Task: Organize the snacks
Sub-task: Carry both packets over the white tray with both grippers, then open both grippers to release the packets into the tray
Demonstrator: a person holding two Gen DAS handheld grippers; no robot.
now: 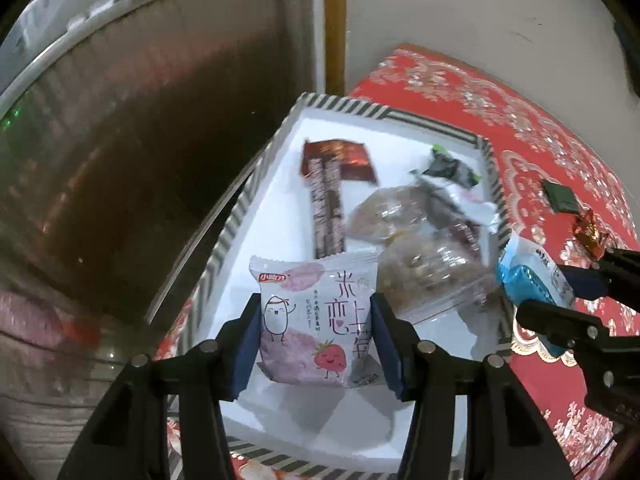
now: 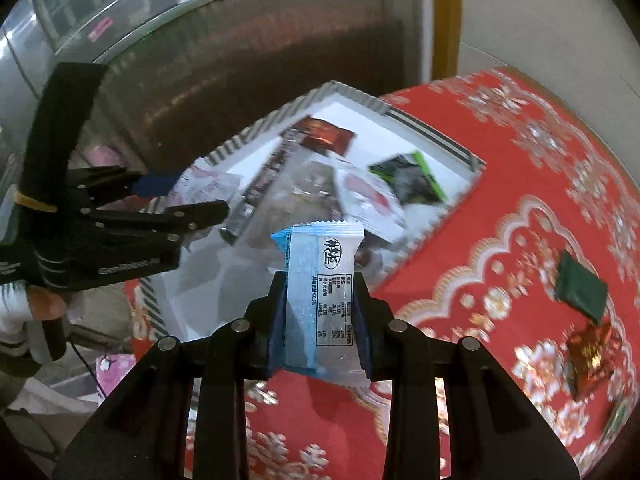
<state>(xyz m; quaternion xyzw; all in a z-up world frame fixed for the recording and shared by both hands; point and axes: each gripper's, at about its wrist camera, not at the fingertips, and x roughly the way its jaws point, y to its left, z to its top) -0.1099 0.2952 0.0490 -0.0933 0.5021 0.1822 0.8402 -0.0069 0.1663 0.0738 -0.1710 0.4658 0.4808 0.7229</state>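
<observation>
Dim, warm indoor light, no single source in view. Strong fisheye bending and black vignette at every corner. Motion blur across the striped tray (image 1: pixel 442 122), the clear-wrapped snacks (image 1: pixel 424 248) and the red patterned tablecloth (image 2: pixel 520 208). Sharp only close up: print on the pink rice-cracker packet (image 1: pixel 316 320) and blue-white wafer packet (image 2: pixel 324 296). Faint glare on wrappers.

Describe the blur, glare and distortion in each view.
Left wrist view: the pink packet in the left gripper is sharp, the snacks in the striped box are motion-smeared, and straight edges bow with black fisheye corners. Right wrist view: the blue packet in the right gripper is crisp, the box contents and red cloth are blurred, and glare streaks the metal door.
</observation>
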